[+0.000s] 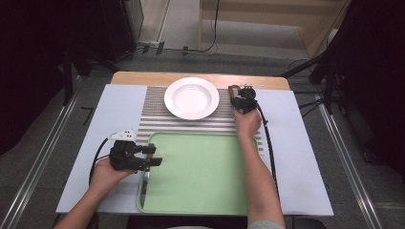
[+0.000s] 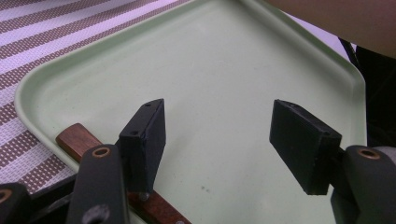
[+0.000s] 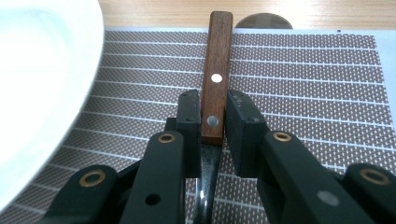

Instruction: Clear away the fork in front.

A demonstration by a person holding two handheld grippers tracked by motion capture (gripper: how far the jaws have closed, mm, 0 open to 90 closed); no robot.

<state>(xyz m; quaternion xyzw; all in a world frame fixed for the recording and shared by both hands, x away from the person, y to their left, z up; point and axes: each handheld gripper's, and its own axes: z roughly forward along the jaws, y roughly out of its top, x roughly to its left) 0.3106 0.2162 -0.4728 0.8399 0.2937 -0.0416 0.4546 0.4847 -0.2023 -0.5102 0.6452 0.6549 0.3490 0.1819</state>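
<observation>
Wooden-handled metal utensil (image 3: 215,74) | clamped in my right gripper (image 3: 213,121), beside round white plate (image 1: 191,98) | left gripper (image 2: 229,135) gaping | risk: thin handle end-grip, may pivot, strike plate

The green tray (image 1: 200,176) lies bare except for a knife (image 1: 144,183) along its left rim. A white plate (image 1: 191,98) blocks the striped mat's (image 1: 153,117) far middle.

Right gripper (image 3: 212,133) clamped on wooden handle (image 3: 217,70) near its lower rivet, dark metal part below running between the jaws. Handle lies over striped mat (image 3: 303,79). White plate (image 3: 42,79) at left, tabletop (image 3: 163,11) strip beyond.
</observation>
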